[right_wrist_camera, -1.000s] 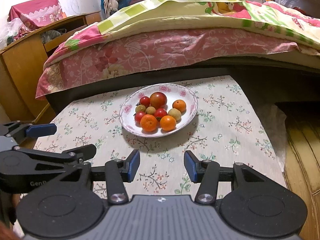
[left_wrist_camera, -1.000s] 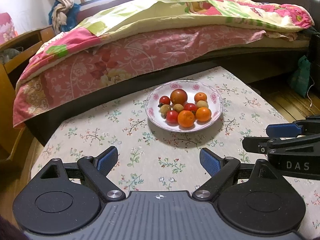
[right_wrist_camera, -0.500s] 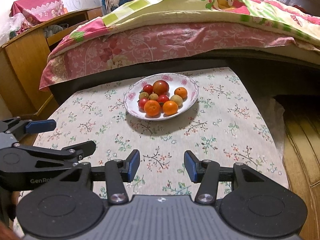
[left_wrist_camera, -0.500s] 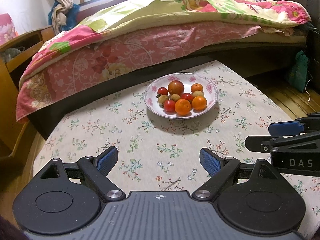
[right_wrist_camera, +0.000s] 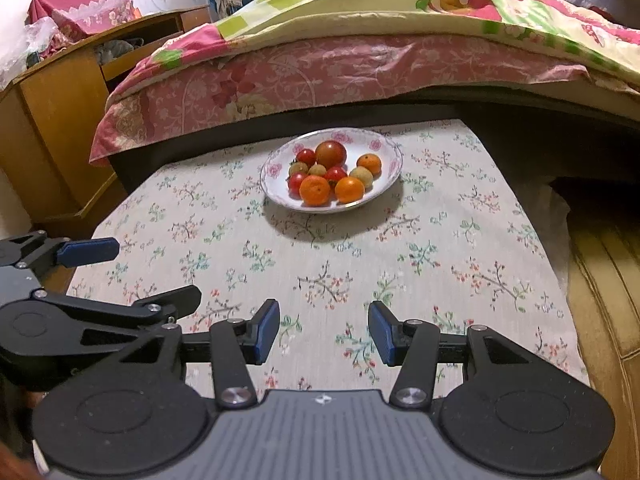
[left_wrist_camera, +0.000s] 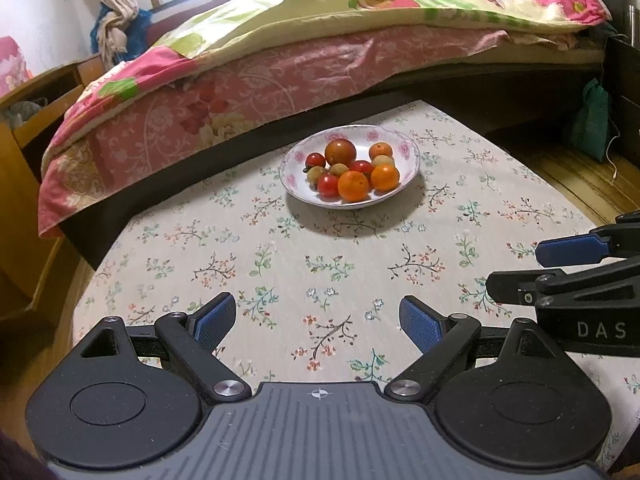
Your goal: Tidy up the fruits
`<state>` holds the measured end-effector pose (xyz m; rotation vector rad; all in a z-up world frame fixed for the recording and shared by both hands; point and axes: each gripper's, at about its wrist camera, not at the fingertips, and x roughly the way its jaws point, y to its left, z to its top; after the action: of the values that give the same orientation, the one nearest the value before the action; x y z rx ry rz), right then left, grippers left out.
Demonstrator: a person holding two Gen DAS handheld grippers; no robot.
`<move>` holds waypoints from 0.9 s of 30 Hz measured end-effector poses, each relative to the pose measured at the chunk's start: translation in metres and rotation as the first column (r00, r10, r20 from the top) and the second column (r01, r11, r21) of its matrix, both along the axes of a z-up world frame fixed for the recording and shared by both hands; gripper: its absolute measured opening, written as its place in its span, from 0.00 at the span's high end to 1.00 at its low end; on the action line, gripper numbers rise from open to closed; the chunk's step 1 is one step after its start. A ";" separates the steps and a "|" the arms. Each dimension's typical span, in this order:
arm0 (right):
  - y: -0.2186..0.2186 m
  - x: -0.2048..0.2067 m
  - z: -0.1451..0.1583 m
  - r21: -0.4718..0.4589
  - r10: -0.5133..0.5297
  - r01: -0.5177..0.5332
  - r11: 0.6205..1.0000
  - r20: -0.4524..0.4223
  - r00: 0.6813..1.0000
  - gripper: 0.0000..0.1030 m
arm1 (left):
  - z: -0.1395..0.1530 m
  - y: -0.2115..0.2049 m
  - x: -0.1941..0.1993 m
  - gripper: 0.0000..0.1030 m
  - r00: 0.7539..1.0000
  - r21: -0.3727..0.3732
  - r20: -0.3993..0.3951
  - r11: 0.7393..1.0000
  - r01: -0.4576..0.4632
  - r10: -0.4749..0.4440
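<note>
Both views: plate [left_wrist_camera: 408, 178] of fruits [left_wrist_camera: 352, 168] now sits smaller and higher, upper centre of frame, than a second ago; both tools have backed away. Left gripper [left_wrist_camera: 318, 322] and right gripper [right_wrist_camera: 323, 332] hang empty, jaws apart. Judged: fruit all plated, task likely finishing.

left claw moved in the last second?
Yes. The left claw has backed away from the plate: more tablecloth lies between them.

Small brownish fruits [left_wrist_camera: 339, 169] in the plate [left_wrist_camera: 408, 148] half hidden behind oranges [left_wrist_camera: 353, 186]; kind unclear
</note>
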<state>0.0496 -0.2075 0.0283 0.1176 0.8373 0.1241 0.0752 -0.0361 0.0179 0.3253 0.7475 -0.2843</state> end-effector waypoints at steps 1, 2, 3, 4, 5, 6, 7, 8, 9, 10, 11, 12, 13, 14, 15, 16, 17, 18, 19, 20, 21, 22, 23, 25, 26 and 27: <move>0.000 -0.002 0.000 0.000 0.001 -0.001 1.000 -0.004 1.000 0.53 | 0.000 0.001 -0.001 0.10 1.000 -0.002 -0.002 1.000 -0.002 0.002; 0.001 -0.004 -0.001 0.000 0.002 -0.002 1.000 -0.006 1.000 0.53 | 0.000 0.001 -0.002 0.10 1.000 -0.003 -0.004 1.000 -0.003 0.003; 0.001 -0.006 0.000 -0.001 0.003 -0.003 1.000 -0.008 1.000 0.53 | -0.001 0.002 -0.004 0.10 1.000 -0.002 -0.006 1.000 -0.005 0.005; 0.002 -0.009 0.000 -0.001 0.004 -0.004 1.000 -0.009 1.000 0.53 | -0.001 0.002 -0.006 0.10 1.000 0.000 -0.009 1.000 -0.007 0.007; 0.003 -0.011 0.000 -0.002 0.005 -0.006 1.000 -0.010 1.000 0.53 | -0.002 0.003 -0.008 0.10 1.000 0.002 -0.014 1.000 -0.007 0.007; 0.004 -0.014 0.000 -0.005 0.007 -0.007 1.000 -0.013 1.000 0.53 | -0.003 0.003 -0.010 0.10 1.000 0.004 -0.019 1.000 -0.005 0.006; 0.005 -0.016 -0.001 -0.008 0.008 -0.008 1.000 -0.016 1.000 0.53 | -0.004 0.004 -0.012 0.10 1.000 0.006 -0.023 1.000 -0.005 0.006; 0.006 -0.018 -0.001 -0.011 0.008 -0.009 1.000 -0.020 1.000 0.53 | -0.005 0.004 -0.014 0.10 1.000 0.008 -0.029 1.000 -0.005 0.005; 0.006 -0.020 -0.002 -0.012 0.008 -0.008 1.000 -0.024 1.000 0.53 | -0.006 0.004 -0.016 0.10 0.999 0.011 -0.036 1.000 -0.006 0.006; 0.007 -0.022 -0.002 -0.013 0.008 -0.008 1.000 -0.030 1.000 0.53 | -0.007 0.004 -0.019 0.10 0.999 0.014 -0.042 1.000 -0.008 0.008; 0.007 -0.025 -0.003 -0.011 0.007 -0.008 1.000 -0.037 0.999 0.53 | -0.007 0.004 -0.020 0.10 0.999 0.016 -0.046 1.000 -0.009 0.010; 0.008 -0.027 -0.004 -0.011 0.008 -0.009 1.000 -0.042 0.999 0.53 | -0.008 0.004 -0.022 0.10 0.999 0.019 -0.050 1.000 -0.012 0.013; 0.008 -0.029 -0.005 -0.011 0.009 -0.009 1.000 -0.046 0.999 0.53 | -0.009 0.004 -0.024 0.10 0.998 0.021 -0.054 1.000 -0.014 0.015; 0.008 -0.031 -0.006 -0.013 0.009 -0.010 1.000 -0.051 0.999 0.53 | -0.009 0.005 -0.026 0.10 0.998 0.023 -0.058 1.000 -0.017 0.018; 0.009 -0.033 -0.007 -0.014 0.008 -0.009 1.000 -0.056 0.998 0.53 | -0.009 0.005 -0.028 0.10 0.998 0.025 -0.061 0.999 -0.021 0.022; 0.009 -0.035 -0.007 -0.013 0.008 -0.009 1.000 -0.060 0.998 0.53 | -0.010 0.005 -0.031 0.10 0.998 0.028 -0.062 0.999 -0.026 0.027; 0.009 -0.037 -0.008 -0.011 0.005 -0.006 1.000 -0.066 0.998 0.53 | -0.010 0.005 -0.034 0.10 0.998 0.032 -0.062 0.999 -0.031 0.033; 0.009 -0.039 -0.009 -0.010 0.003 -0.004 1.000 -0.070 0.998 0.53 | -0.010 0.005 -0.037 0.10 0.997 0.036 -0.061 0.999 -0.036 0.038; 0.009 -0.042 -0.009 -0.009 0.002 -0.003 1.000 -0.075 0.997 0.53 | -0.010 0.006 -0.040 0.10 0.997 0.041 -0.060 0.998 -0.041 0.044; 0.010 -0.044 -0.010 -0.008 0.002 -0.003 1.000 -0.079 0.997 0.53 | -0.010 0.006 -0.042 0.10 0.997 0.045 -0.058 0.998 -0.044 0.047; 0.010 -0.046 -0.010 -0.007 0.003 -0.004 1.000 -0.082 0.997 0.53 | -0.010 0.007 -0.044 0.10 0.997 0.051 -0.056 0.998 -0.047 0.050; 0.011 -0.048 -0.010 -0.006 0.005 -0.006 1.000 -0.084 0.996 0.53 | -0.010 0.007 -0.047 0.10 0.997 0.058 -0.053 0.997 -0.050 0.053; 0.012 -0.050 -0.011 -0.007 0.007 -0.008 1.000 -0.086 0.996 0.53 | -0.011 0.006 -0.049 0.10 0.997 0.065 -0.052 0.996 -0.053 0.057; 0.013 -0.054 -0.011 -0.008 0.011 -0.012 1.000 -0.090 0.996 0.53 | -0.011 0.006 -0.053 0.10 0.996 0.073 -0.056 0.995 -0.064 0.068; 0.014 -0.055 -0.012 -0.009 0.012 -0.013 1.000 -0.092 0.996 0.53 | -0.011 0.007 -0.054 0.10 0.996 0.073 -0.059 0.995 -0.070 0.074; 0.014 -0.057 -0.012 -0.009 0.012 -0.013 1.000 -0.095 0.995 0.53 | -0.012 0.008 -0.055 0.10 0.995 0.069 -0.063 0.995 -0.076 0.080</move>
<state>-0.0072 -0.1932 0.0161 0.1098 0.9336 0.1274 0.0198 -0.0286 0.0064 0.3502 0.8338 -0.1972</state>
